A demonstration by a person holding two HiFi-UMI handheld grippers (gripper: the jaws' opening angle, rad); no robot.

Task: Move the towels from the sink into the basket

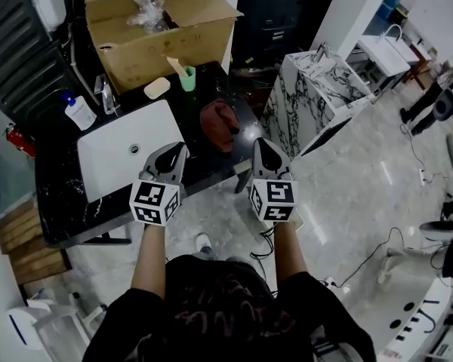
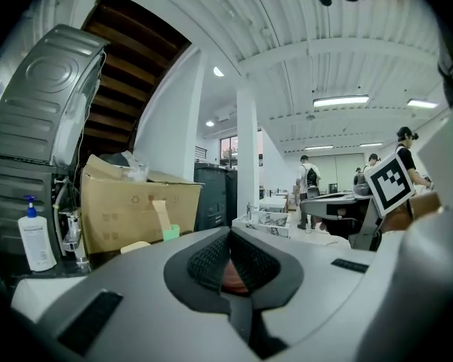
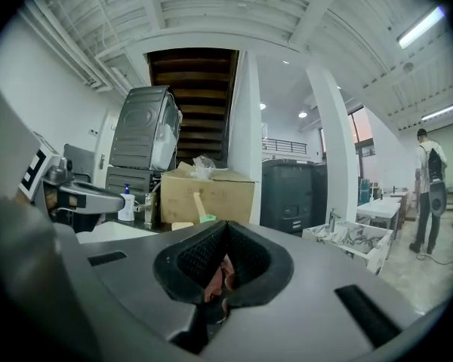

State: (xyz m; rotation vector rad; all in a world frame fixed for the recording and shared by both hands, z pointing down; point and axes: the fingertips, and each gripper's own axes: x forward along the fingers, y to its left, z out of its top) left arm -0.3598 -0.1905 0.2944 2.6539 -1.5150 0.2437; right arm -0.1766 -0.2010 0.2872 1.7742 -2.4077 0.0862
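Note:
The white sink (image 1: 113, 164) is set in a black counter (image 1: 60, 210), and I see no towel in its bowl. To its right a reddish-brown bundle (image 1: 220, 125) lies on the counter; whether it is basket, towel or both I cannot tell. My left gripper (image 1: 175, 151) hovers over the sink's front right corner, shut and empty. My right gripper (image 1: 261, 145) hangs just right of the bundle near the counter's edge, also shut with nothing in it. Both gripper views look level across the counter; the left gripper (image 2: 230, 232) and right gripper (image 3: 225, 225) have their pads together, with a reddish patch (image 3: 215, 277) showing below them.
A big cardboard box (image 1: 158, 29) stands behind the sink. Near it are a green cup (image 1: 187, 78), a pale soap bar (image 1: 157, 87), a faucet (image 1: 106, 95) and a pump bottle (image 1: 79, 111). A marble-patterned unit (image 1: 317, 89) stands to the right. Cables lie on the floor.

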